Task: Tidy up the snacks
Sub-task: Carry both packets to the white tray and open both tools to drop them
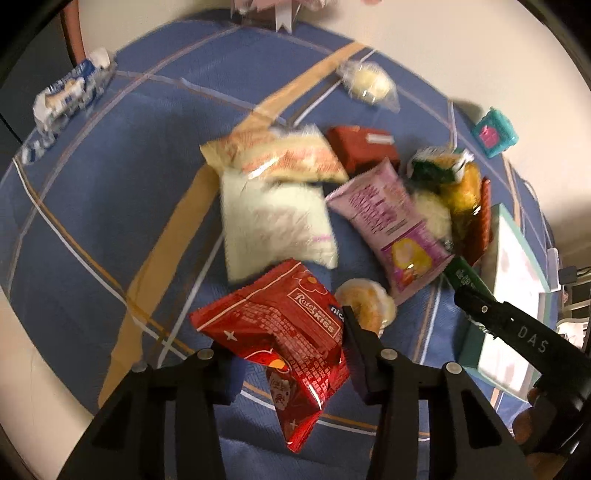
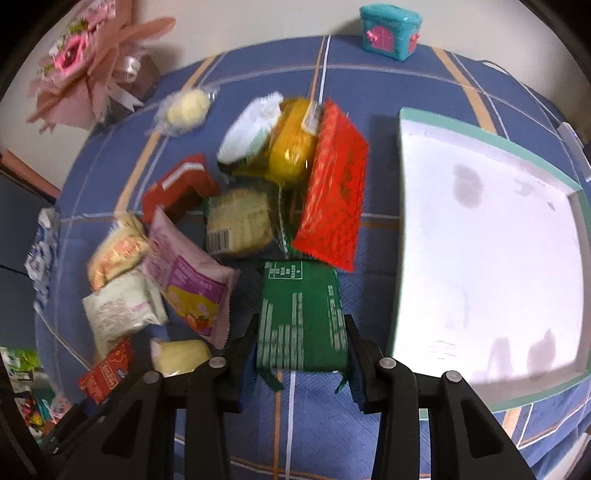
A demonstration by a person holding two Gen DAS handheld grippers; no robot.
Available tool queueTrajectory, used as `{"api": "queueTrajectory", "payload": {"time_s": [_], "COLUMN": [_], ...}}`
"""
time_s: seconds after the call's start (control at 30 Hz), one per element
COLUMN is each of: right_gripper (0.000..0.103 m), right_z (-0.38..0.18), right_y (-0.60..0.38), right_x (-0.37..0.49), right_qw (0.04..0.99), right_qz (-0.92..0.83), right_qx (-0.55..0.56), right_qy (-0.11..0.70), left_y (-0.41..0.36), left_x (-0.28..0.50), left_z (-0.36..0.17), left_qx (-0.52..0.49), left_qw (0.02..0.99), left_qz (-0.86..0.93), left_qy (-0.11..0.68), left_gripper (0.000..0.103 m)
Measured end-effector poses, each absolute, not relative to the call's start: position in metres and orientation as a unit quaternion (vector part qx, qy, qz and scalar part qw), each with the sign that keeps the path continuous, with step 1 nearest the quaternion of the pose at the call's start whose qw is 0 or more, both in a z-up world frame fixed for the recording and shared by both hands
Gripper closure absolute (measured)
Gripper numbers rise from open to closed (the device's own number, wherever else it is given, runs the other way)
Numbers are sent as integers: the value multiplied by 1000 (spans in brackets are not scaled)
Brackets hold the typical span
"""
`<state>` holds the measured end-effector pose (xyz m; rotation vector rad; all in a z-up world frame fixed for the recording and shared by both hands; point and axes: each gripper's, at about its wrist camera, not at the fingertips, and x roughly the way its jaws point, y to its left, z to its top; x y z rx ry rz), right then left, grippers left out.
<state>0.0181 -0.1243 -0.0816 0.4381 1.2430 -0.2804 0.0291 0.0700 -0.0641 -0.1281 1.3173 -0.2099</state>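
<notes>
My left gripper (image 1: 286, 332) is shut on a red Roter Kiss snack packet (image 1: 280, 332) and holds it above the blue cloth. My right gripper (image 2: 301, 339) is shut on a green snack packet (image 2: 301, 314); it also shows in the left wrist view (image 1: 467, 277). A pile of snacks lies mid-table: a pink packet (image 2: 188, 280), a white packet (image 2: 118, 310), an orange-striped packet (image 2: 118, 251), a dark red box (image 2: 177, 188), a red foil packet (image 2: 332, 184) and a yellow packet (image 2: 291, 147). An empty white tray (image 2: 406, 221) with a teal rim lies right of the pile.
A wrapped bun (image 2: 184, 107) lies at the back left. A blue-white packet (image 1: 70, 96) lies at the far left edge. A teal toy chest (image 2: 389, 31) stands at the back. A pink bouquet (image 2: 81, 62) lies at the back left corner. A round pastry (image 1: 365, 302) lies by my left gripper.
</notes>
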Motion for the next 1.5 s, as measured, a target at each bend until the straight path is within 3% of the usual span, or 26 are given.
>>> {"api": "queueTrajectory", "payload": {"time_s": [0.43, 0.9, 1.5], "right_gripper": [61, 61, 61], "right_z": [-15, -13, -19], "right_y": [-165, -275, -332], "right_x": [-20, -70, -99], "right_qw": [814, 783, 753], "right_qz": [-142, -251, -359], "right_qx": [241, 327, 304], "right_qy": [509, 465, 460], "left_y": [21, -110, -220], "left_x": [25, 29, 25], "left_z": [15, -8, -42], "left_qx": [-43, 20, 80], "left_qw": [826, 802, 773], "left_qz": [-140, -221, -309], "left_qy": [544, 554, 548], "left_gripper": [56, 55, 54]}}
